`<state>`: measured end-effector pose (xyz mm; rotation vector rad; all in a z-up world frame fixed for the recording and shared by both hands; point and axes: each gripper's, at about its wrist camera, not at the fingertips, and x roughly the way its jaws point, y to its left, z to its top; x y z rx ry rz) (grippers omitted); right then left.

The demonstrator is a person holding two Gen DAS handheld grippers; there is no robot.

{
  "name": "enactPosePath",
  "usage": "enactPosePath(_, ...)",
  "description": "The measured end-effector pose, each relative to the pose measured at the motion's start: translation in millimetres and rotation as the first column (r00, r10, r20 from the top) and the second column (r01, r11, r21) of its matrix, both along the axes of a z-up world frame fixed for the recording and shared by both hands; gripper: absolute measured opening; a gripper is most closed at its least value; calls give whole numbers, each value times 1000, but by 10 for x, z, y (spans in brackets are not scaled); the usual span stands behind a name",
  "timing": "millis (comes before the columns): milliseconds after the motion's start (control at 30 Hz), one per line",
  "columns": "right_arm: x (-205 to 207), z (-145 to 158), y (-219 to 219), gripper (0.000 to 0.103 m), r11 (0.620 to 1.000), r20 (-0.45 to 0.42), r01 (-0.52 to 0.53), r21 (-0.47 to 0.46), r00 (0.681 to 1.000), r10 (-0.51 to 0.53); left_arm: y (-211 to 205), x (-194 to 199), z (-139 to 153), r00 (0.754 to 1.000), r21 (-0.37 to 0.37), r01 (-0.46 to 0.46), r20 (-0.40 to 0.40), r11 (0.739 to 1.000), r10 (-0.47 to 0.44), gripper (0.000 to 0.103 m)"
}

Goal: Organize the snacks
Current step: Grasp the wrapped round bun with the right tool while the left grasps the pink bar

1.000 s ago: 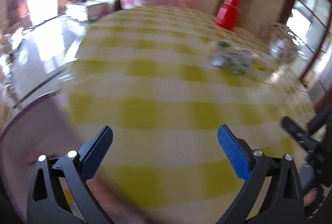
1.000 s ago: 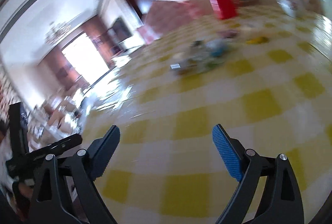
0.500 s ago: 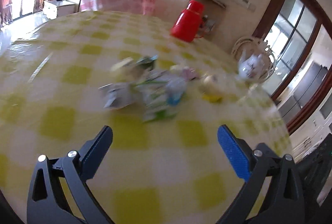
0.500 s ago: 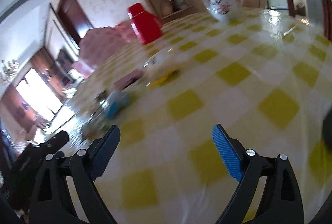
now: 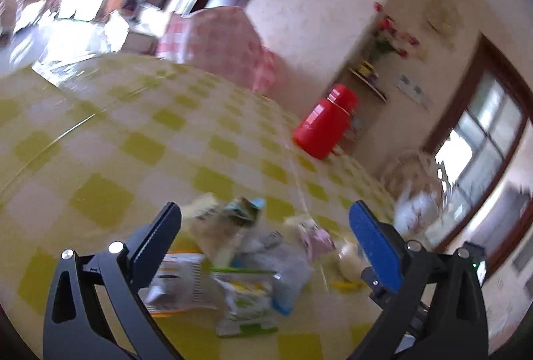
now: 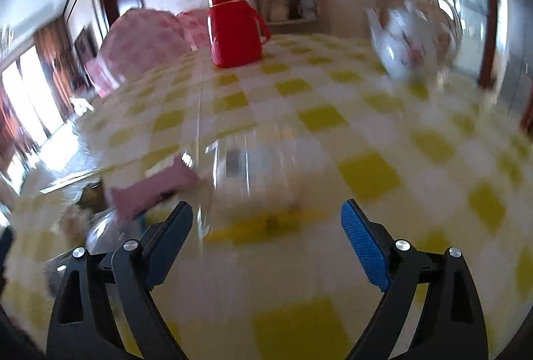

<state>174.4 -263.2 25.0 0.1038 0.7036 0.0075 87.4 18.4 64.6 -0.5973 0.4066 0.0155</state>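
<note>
Yellow-checked tablecloth (image 5: 140, 147) carries a loose heap of crinkly foil snack packets (image 5: 240, 263) mid-table, unsorted. Left gripper (image 5: 265, 233) and right gripper (image 6: 266, 226) hover, jaws wide, holding nothing; sorting looks barely begun.

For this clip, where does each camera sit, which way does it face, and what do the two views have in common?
Left wrist: on the left gripper, open, looking along its fingers at the snack packets heaped on the checked tablecloth.
Right wrist: on the right gripper, open, looking low across the table at a blurred clear container and a pink packet.
Shared: red flask, white teapot, pink chair cover.
</note>
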Motion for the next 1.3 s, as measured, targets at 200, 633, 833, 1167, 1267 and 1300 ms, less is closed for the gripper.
enactPosePath(200,579,-172,194,88,993,-137,-53,-107,990,39,276,60,-18,998,-82,-56,-26,995,54,101)
enactPosePath(633,664,-307,89,67,998,-204,-47,-35,978,39,359,184,-34,993,-53,-33,-116,998,26,101)
enactPosePath(833,299,-234,-49,64,999,-172,-10,53,985,19,189,267,37,992,88,64,-117,994,-53,101)
enactPosePath(1167,-1081,-98,-87,64,993,-99,-51,111,993,62,-106,314,-69,957,115,238,-200,964,-212,101)
enactPosePath(1267,-1330,-107,-156,64,988,-94,-45,149,994,59,-547,225,14,938,299,333,-202,894,-281,101)
enactPosePath(1300,-1372,-115,-174,64,987,-97,-42,158,994,58,-763,196,43,934,413,355,-196,839,-299,101)
